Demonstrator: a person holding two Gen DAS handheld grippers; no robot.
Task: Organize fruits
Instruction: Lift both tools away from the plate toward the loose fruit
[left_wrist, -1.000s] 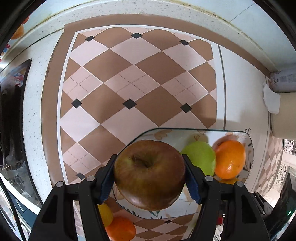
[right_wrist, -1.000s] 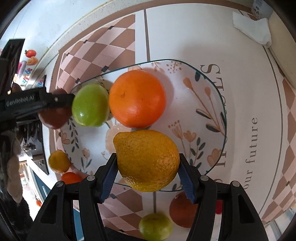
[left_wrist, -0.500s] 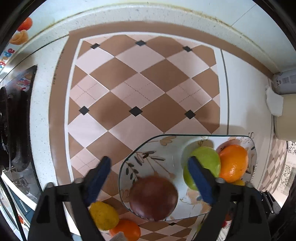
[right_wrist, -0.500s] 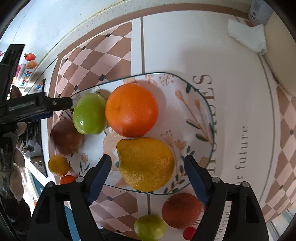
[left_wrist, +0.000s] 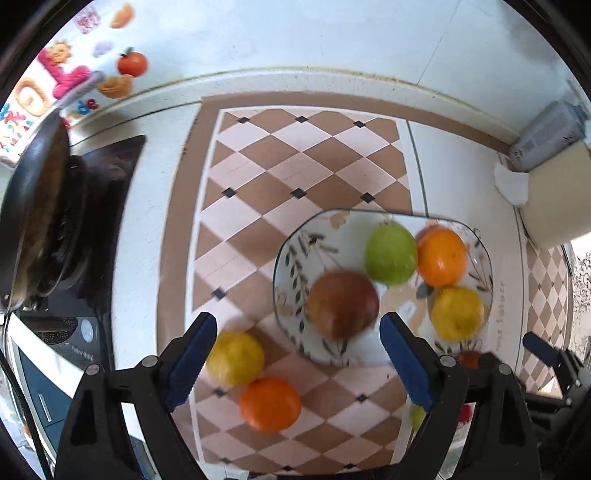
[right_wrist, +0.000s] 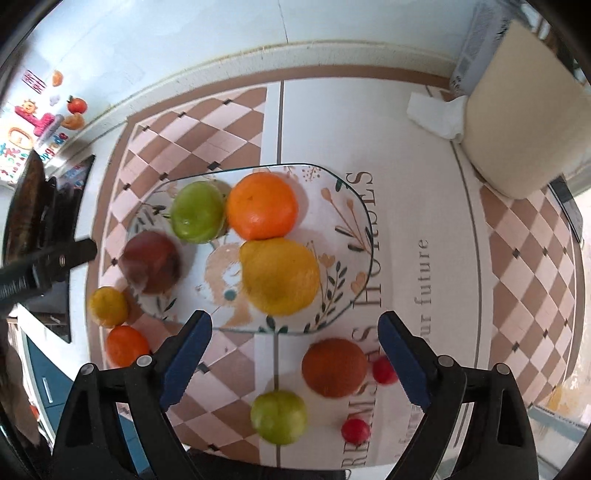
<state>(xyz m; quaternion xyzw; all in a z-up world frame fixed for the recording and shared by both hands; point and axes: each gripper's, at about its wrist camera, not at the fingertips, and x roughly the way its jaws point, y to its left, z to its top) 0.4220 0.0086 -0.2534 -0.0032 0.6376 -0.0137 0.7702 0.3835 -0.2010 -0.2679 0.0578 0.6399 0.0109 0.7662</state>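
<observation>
While the left gripper (left_wrist: 297, 354) is hanging over the worktop (left_wrist: 155, 221) with its blue fingers (left_wrist: 190, 356) standing wide apart and holding nothing, the right gripper (right_wrist: 295, 354) is doing much the same, its jaws opening with nothing between them. Below the left one, a dark red apple (left_wrist: 343, 304) is sitting at the near left of the glass plate (left_wrist: 291, 258), apart from both pads. Under the right one, a large yellow citrus (right_wrist: 279, 275) is lying on the same plate (right_wrist: 354, 229), touching an orange (right_wrist: 262, 210), with a green apple (right_wrist: 197, 212) just beside that. Off the plate, on the checkered mat (left_wrist: 280, 177), a small yellow fruit (left_wrist: 236, 356) and a small orange fruit (left_wrist: 269, 404) are resting against each other. Nearer the right gripper, a brown-red fruit (right_wrist: 334, 367), a second green fruit (right_wrist: 279, 417) and two small red ones (right_wrist: 384, 371) are lying loose. Farther out, a dark pan (left_wrist: 33, 221) is sitting on the stove at the left, and a crumpled tissue (right_wrist: 436, 114) is lying by a beige container (right_wrist: 517, 122).
</observation>
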